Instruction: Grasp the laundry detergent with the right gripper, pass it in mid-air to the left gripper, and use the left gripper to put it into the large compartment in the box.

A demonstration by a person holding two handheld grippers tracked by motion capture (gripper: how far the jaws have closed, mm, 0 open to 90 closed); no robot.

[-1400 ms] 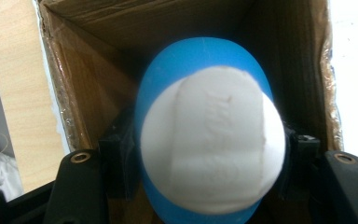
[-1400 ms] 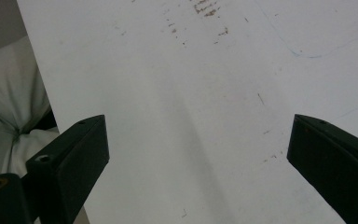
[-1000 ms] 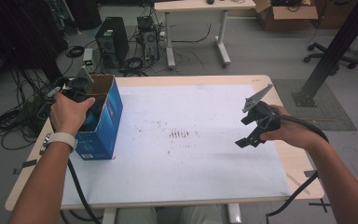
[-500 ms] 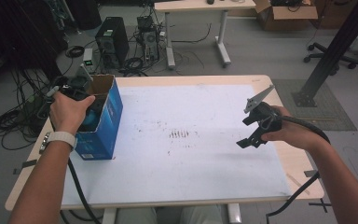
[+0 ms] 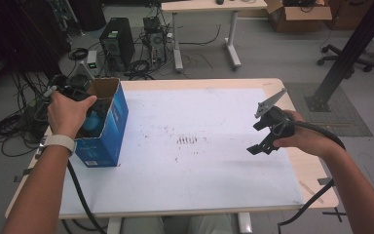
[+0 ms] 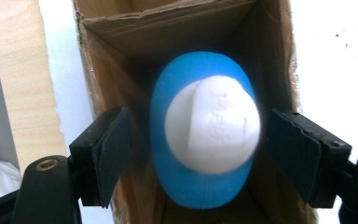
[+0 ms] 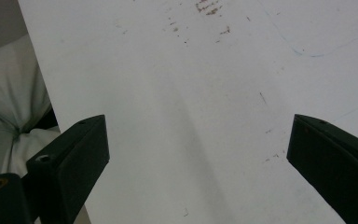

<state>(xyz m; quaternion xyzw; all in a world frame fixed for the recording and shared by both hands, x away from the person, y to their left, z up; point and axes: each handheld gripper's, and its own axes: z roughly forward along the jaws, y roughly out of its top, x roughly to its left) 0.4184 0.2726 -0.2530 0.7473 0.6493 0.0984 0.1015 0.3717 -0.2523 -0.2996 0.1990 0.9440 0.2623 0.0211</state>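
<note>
We see the blue-and-white egg-shaped thing (image 6: 205, 133) sitting down inside the open cardboard box (image 5: 108, 127) at the tabletop's (image 5: 214, 195) left edge, long axis toward us, straight between the left claw's (image 6: 205, 154) released jaws (neither touching). The right claw (image 5: 265, 139), open and empty, hovers near the right edge.

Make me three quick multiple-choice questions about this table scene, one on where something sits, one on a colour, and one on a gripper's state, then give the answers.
1. Where is the blue and white object?
A. inside the open box
B. on the white mat
C. between the right gripper's jaws

2. What colour is the outside of the box?
A. red
B. blue
C. green

3. How do the left gripper's jaws stand?
A. shut on the box wall
B. clamped on the object
C. open on either side of the object

Answers: 1 A, cardboard walls surround it; 2 B, the high view shows blue sides; 3 C, gaps show at both pads.
</note>
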